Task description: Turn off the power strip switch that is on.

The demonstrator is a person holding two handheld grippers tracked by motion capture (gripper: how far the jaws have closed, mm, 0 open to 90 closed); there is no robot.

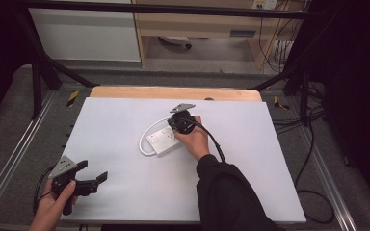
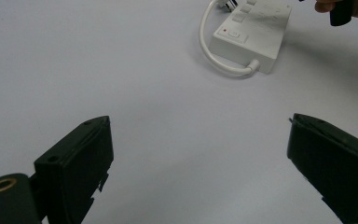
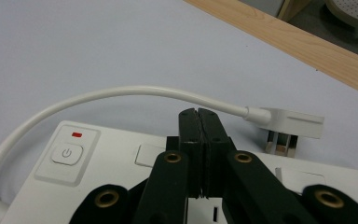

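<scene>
A white power strip [image 1: 162, 140] lies near the middle of the white table cover [image 1: 125, 192], its white cable [image 1: 143, 139] looping round its left end. In the right gripper view the strip [image 3: 116, 163] shows a power button [image 3: 66, 153] with a small red mark, and the cable [image 3: 98, 95] ends in a white plug [image 3: 291, 126] lying beside the strip. My right gripper [image 1: 172, 126] hovers over the strip, jaws pressed together [image 3: 199, 114] with nothing seen between them. My left gripper [image 1: 94, 174] rests at the front left, wide open [image 2: 200, 120], with the strip [image 2: 256, 32] farther off.
A strip of bare wood [image 1: 173, 92] runs along the table's back edge [image 3: 284, 37]. Black frame bars [image 1: 38, 72] stand at both back corners. Dark cables [image 1: 313, 159] lie on the floor to the right.
</scene>
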